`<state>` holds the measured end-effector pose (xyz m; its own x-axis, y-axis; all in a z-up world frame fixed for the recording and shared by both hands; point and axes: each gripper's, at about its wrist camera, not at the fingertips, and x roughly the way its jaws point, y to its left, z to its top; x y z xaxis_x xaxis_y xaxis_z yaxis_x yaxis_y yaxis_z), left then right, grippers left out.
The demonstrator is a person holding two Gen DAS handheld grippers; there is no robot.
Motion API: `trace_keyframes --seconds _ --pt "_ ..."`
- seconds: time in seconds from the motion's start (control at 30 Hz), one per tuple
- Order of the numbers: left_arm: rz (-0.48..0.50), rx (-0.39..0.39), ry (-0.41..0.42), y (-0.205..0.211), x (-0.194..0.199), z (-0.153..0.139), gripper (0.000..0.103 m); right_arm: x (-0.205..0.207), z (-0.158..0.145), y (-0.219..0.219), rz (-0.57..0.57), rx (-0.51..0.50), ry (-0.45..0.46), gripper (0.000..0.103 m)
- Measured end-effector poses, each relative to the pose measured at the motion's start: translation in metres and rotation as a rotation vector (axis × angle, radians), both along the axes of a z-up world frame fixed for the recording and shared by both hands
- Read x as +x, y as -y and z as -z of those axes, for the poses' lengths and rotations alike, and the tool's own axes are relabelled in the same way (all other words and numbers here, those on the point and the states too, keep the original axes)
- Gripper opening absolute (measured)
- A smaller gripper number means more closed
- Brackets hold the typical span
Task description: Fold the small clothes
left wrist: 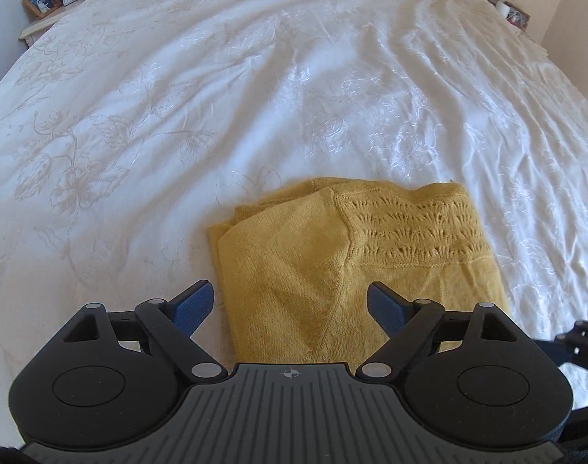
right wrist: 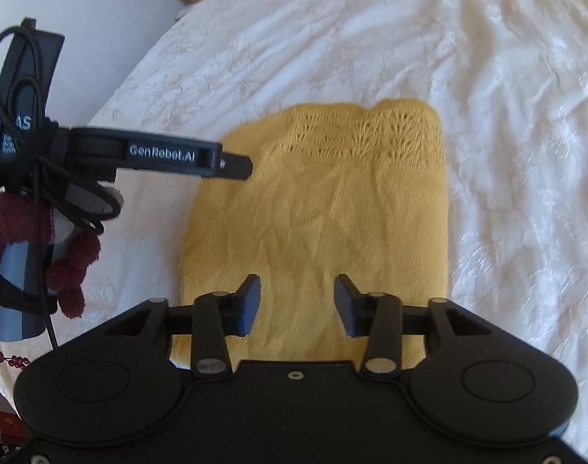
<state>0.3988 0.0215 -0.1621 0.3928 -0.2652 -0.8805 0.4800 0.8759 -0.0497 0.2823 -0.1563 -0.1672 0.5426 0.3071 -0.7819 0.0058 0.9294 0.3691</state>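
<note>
Hovering both grippers over the yellow knit top (left wrist: 348, 270), which lies folded into a neat rectangle on the bed (left wrist: 178, 116), lower centre of both frames. My left gripper (left wrist: 290, 305) and right gripper (right wrist: 297, 305) are spread and empty, probably because the fold looks about done. Only the right view shows my left tool side-on at mid left.

One yellow knit garment (left wrist: 355, 270), two grippers (left wrist: 290, 309).
</note>
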Motion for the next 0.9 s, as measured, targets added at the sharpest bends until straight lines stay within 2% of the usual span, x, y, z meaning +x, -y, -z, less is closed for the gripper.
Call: trace_keyframes --seconds 0.13,0.37,0.5,0.6,0.8,0.87,0.9 --pt "-0.006 0.033 0.008 0.004 0.013 0.011 0.087 0.03 0.001 0.007 -0.039 -0.053 0.03 0.061" --pt "-0.031 0.095 0.0 0.01 0.046 0.036 0.088 0.072 0.029 0.013 -0.118 -0.13 0.016 0.06" --pt "-0.04 0.09 -0.01 0.011 0.064 0.043 0.088 0.091 0.033 0.02 -0.111 -0.171 0.022 0.06" --pt "-0.033 0.098 -0.017 0.014 0.072 0.046 0.089 0.104 0.037 0.026 -0.09 -0.172 -0.007 0.06" --pt "-0.014 0.04 0.01 0.008 0.075 0.029 0.088 0.101 0.027 0.038 -0.037 -0.14 0.016 0.061" --pt "-0.017 0.007 0.002 0.001 0.073 0.022 0.088 0.092 0.02 0.044 -0.02 -0.118 0.031 0.072" --pt "-0.023 -0.008 -0.008 -0.003 0.071 0.018 0.089 0.089 0.018 0.046 -0.012 -0.108 0.035 0.074"
